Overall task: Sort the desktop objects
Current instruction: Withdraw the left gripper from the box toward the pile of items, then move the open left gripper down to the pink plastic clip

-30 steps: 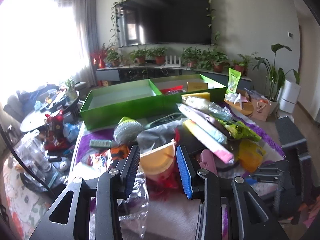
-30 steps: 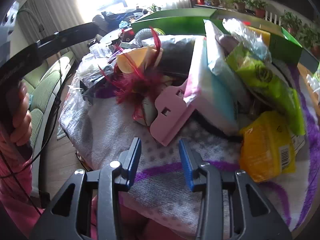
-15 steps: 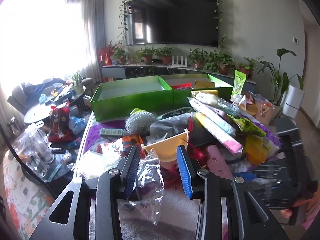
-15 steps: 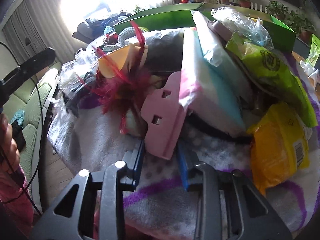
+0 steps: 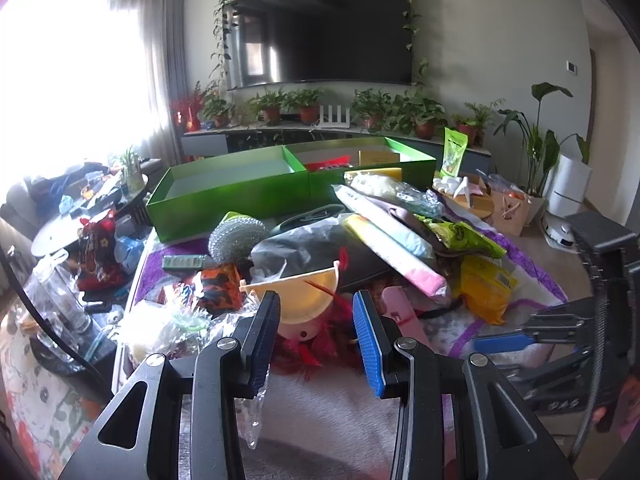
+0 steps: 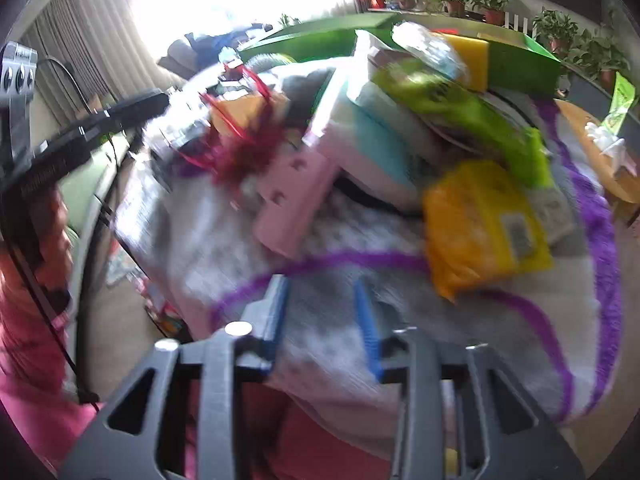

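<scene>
A pile of loose objects lies on a table under a white and purple cloth (image 5: 320, 420). My left gripper (image 5: 316, 336) is open and empty, just short of a yellow plastic scoop (image 5: 304, 292) and red feathers (image 5: 320, 344). My right gripper (image 6: 322, 316) is open and empty above the cloth, short of a pink clip (image 6: 296, 196); it also shows in the left wrist view (image 5: 504, 344). A yellow packet (image 6: 484, 220), a green snack bag (image 6: 460, 112) and a pink and blue pack (image 5: 396, 252) lie in the pile. Two green boxes (image 5: 240, 196) stand behind.
A steel scourer (image 5: 236, 236), crumpled clear plastic (image 5: 172, 328) and an orange wrapper (image 5: 218, 280) lie at the left. A side table (image 5: 80, 216) with clutter stands left of the table. A television, potted plants and a wooden stool (image 5: 468, 200) are beyond.
My right gripper has pulled back from the pink clip, and its view is now blurred by motion. My left gripper has drifted left and back from the yellow scoop.
</scene>
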`<state>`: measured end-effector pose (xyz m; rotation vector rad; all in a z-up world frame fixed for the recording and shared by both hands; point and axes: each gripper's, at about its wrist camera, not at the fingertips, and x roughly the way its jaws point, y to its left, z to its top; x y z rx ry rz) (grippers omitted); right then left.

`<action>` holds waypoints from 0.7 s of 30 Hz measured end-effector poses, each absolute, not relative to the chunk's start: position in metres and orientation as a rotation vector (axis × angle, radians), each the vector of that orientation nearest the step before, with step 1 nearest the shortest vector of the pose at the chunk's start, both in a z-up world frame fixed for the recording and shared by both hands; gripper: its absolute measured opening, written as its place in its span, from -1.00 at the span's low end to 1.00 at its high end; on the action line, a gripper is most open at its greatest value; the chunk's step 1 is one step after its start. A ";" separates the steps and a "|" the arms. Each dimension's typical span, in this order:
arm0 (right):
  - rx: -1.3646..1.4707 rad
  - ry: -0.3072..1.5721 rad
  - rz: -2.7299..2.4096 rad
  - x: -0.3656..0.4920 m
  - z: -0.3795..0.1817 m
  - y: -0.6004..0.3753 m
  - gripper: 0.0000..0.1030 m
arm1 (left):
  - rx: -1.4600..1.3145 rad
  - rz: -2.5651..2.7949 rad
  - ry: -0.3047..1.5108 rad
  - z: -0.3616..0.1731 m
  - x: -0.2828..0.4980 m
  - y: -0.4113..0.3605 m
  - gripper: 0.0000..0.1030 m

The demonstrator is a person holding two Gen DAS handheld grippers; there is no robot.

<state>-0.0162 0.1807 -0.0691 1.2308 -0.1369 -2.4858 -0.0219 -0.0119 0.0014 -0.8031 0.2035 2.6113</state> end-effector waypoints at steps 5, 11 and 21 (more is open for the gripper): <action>1.221 -0.127 -2.492 -0.036 -0.070 0.155 -0.15 | -0.824 2.651 0.190 0.002 -0.023 -0.023 -0.25; 1.268 -0.163 -2.491 -0.047 -0.079 0.161 -0.29 | -0.862 2.657 0.168 -0.004 -0.029 -0.030 -0.26; 1.271 -0.178 -2.458 -0.032 -0.068 0.210 -0.42 | -0.867 2.599 0.219 -0.012 -0.030 -0.009 -0.26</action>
